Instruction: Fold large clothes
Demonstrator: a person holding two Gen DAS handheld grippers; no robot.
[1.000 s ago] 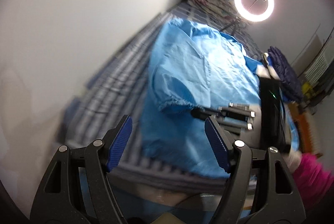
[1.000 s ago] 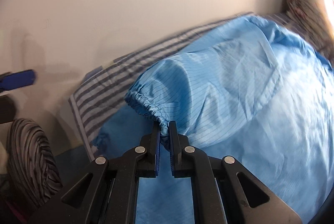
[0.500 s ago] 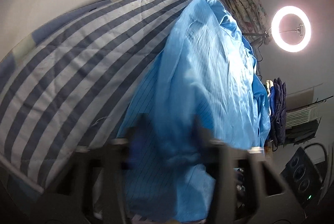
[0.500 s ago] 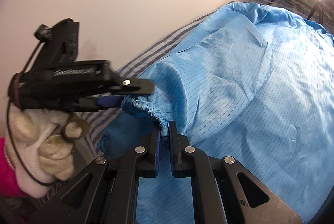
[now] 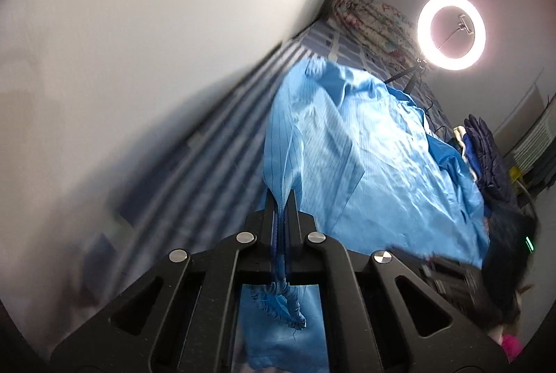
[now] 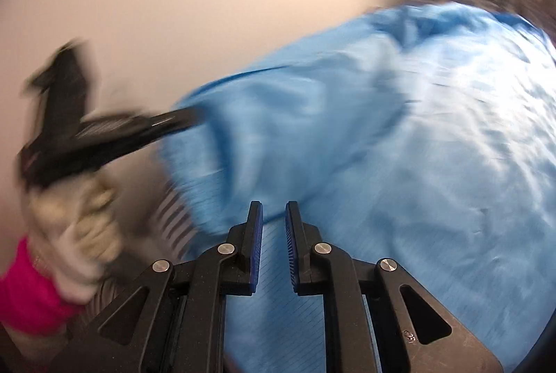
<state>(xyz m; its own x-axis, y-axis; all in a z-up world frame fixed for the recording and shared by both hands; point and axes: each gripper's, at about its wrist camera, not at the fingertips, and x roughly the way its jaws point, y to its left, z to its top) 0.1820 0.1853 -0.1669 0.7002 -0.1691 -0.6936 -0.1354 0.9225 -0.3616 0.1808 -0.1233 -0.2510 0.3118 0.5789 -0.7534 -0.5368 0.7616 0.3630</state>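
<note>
- The left gripper (image 5: 282, 195) had just clamped onto the sleeve cuff (image 5: 278, 300) of the blue garment (image 5: 365, 157).
- The right gripper (image 6: 274, 216), at six o'clock, had just let go, jaws apart and empty: handover done.

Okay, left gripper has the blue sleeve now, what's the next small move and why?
Probably carry the sleeve across the blue garment body: the left gripper is shut on it near the cuff, while the right gripper has just been opening, nothing between its pads.

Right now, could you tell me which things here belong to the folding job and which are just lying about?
Job:
- blue garment
- its gathered cuff, pinched in the left claw
- right claw, open, empty

Lying about:
- ring light
- rolled quilt
- dark clothes pile
</note>
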